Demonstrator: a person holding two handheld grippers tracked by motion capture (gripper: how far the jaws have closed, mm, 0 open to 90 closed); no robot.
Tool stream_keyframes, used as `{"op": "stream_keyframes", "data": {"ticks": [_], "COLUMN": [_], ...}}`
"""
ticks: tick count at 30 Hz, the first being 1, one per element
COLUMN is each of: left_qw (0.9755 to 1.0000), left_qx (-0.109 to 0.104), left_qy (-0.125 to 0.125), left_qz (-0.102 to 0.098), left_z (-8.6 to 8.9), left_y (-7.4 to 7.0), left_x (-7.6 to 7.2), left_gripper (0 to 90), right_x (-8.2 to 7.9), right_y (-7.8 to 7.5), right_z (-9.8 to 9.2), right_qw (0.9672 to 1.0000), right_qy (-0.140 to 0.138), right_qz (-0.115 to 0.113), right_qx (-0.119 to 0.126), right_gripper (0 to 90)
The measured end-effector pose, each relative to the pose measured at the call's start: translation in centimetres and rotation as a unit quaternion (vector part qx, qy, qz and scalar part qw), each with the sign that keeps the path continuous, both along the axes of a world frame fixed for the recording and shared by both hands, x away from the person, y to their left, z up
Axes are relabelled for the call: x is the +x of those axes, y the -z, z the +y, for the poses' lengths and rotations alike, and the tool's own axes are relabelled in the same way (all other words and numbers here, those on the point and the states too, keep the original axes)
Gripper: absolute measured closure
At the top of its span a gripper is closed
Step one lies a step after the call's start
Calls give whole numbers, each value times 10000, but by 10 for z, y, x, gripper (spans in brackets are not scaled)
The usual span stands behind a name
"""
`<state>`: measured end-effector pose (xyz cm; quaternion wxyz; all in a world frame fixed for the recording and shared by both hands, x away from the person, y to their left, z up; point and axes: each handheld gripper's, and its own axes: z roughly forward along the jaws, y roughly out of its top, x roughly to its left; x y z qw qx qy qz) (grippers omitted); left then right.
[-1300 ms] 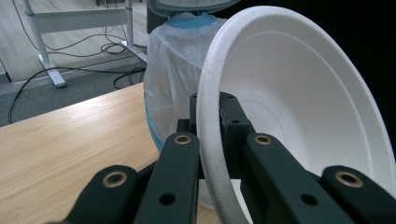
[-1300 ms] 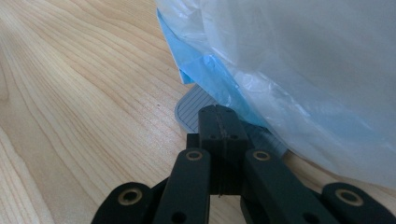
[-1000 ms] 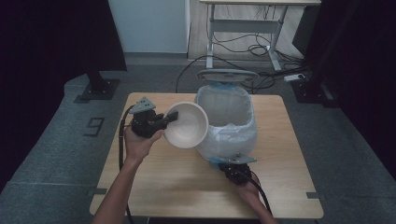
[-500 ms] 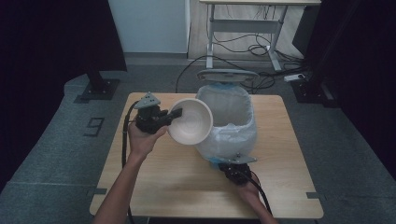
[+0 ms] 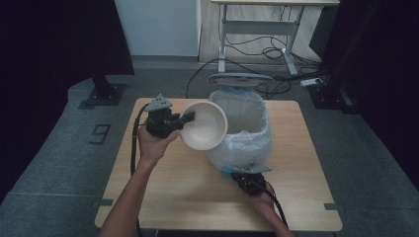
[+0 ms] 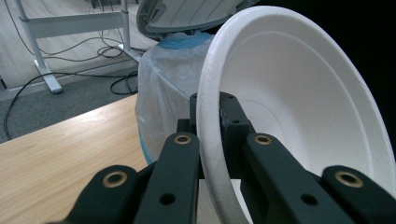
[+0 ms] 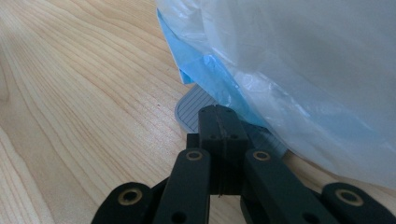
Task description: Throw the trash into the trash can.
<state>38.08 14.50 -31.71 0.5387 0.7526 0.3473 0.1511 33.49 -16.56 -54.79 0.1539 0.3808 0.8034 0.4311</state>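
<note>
Left gripper (image 5: pixel 188 117) pinches the white bowl's (image 5: pixel 203 125) rim mid-frame beside the lined bin (image 5: pixel 242 123); right gripper (image 7: pixel 218 122) fingers pressed together on its pedal (image 7: pixel 194 105).

A light wooden table (image 5: pixel 173 187) carries a bag-lined pedal bin (image 5: pixel 244 136) toward its far right side.

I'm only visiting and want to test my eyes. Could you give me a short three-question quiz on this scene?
1. True or false: the white bowl lies flat on the table.
2. What does the left gripper grip? A) bin lid B) bowl rim C) cable
3. Fill in: the right gripper presses the bin's ___ .

Key: 1 false, it is held up, tilted beside the lined bin. 2 B. 3 pedal.
</note>
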Motion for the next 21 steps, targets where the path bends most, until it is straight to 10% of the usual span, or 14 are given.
{"op": "stream_keyframes", "data": {"ticks": [21], "left_qw": [10000], "left_qx": [82], "left_qy": [3], "left_qz": [-8], "left_z": [-12], "left_y": [-7], "left_x": [11], "left_gripper": [864], "right_x": [0], "right_y": [0], "right_z": [0], "right_qw": [10000], "right_qy": [5], "right_qz": [2], "right_qx": [2], "right_gripper": [897]}}
